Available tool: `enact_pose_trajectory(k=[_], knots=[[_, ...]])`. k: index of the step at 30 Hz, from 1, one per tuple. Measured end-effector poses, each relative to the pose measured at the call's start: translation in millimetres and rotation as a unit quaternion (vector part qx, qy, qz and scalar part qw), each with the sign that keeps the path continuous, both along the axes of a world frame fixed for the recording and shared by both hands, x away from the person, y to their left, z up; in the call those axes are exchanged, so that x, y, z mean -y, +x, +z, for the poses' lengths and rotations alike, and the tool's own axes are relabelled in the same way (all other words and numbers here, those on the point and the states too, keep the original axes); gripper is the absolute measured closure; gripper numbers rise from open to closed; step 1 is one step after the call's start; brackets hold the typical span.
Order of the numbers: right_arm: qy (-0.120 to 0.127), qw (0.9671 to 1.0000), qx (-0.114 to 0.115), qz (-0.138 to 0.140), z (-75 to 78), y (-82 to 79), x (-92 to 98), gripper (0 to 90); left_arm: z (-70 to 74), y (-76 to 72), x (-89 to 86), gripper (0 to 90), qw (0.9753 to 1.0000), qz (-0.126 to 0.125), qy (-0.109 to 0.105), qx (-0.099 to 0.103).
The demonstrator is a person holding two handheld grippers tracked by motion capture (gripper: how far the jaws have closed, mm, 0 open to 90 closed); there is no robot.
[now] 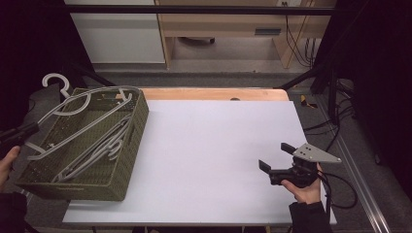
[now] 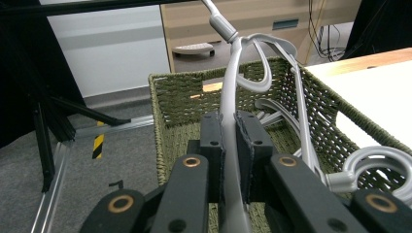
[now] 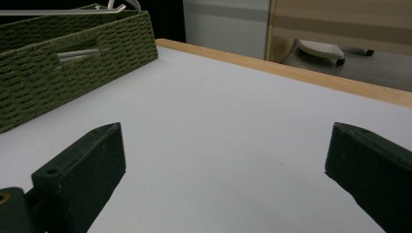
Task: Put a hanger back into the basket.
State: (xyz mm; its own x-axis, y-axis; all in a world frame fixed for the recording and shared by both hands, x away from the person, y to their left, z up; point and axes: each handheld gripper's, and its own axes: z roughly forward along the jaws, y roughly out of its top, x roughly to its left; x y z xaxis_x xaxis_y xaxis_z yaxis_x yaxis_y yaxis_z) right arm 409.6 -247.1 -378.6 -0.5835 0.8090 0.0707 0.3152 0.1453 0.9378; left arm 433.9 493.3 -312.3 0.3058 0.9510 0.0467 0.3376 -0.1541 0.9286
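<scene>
— Hangers first: where do they sit?

— Grey plastic hangers lie piled in the green woven basket point(image 1: 127, 145) at the left of the high view, on the left edge of the white table point(image 1: 214, 145). One grey hanger point(image 1: 82, 114) lies across the top of the basket, its hook poking out past the basket's upper left corner.

— And the left gripper point(image 2: 229, 138)?

— In its own view the two black jaws are pressed together on the hanger's grey bar, which runs up the middle of the frame between the pads toward the hook at the top. The basket's far wall stands behind the jaws, and more hangers lie inside at the right of that frame. In the high view this gripper is a dark shape at the far left edge, beside the basket's left rim, with the person's left hand point(image 1: 7, 162) just below it.

— The right gripper point(image 1: 277, 158)?

— It is at the lower right of the high view, held in the person's right hand point(image 1: 307, 187) over the table, well apart from the basket. Its jaws are spread wide with nothing between them; in the right gripper view they stand at the lower left and lower right corners with bare tabletop between, the basket in the upper left.
</scene>
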Motion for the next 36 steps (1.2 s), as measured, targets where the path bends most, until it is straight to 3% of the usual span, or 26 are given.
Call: enact_pose_trajectory(k=[6,11,14,20,27,33,36], knots=[[0.001,1.0,0.0,0.0,-0.2,0.1,0.2,1.2,-6.3,3.5,-4.1,82.3,1.0,0.002,-0.001,-0.002],[0.0,1.0,0.0,0.002,-0.2,0.1,0.7,1.3,-15.1,5.4,-5.1,82.3,0.9993,0.015,0.028,-0.02],[0.0,1.0,-0.001,0.0,-0.6,0.3,-0.1,1.3,-23.0,6.8,-2.7,82.3,0.9994,0.013,0.025,-0.02],[-0.003,1.0,0.0,0.004,-0.9,0.5,0.2,1.3,-37.9,14.1,7.8,82.3,0.9984,0.005,0.045,-0.034],[-0.003,1.0,0.001,0.003,-0.4,0.0,0.6,1.3,-46.1,17.5,7.4,82.2,0.9989,0.005,0.02,-0.041],[0.0,1.0,0.0,0.002,0.0,-0.3,-0.2,1.3,-46.9,19.6,6.9,82.1,0.9985,0.007,0.018,-0.05],[0.0,1.0,-0.001,0.002,-0.3,-0.2,-1.0,1.2,-46.2,21.2,8.3,82.1,0.9977,0.008,0.03,-0.061]])
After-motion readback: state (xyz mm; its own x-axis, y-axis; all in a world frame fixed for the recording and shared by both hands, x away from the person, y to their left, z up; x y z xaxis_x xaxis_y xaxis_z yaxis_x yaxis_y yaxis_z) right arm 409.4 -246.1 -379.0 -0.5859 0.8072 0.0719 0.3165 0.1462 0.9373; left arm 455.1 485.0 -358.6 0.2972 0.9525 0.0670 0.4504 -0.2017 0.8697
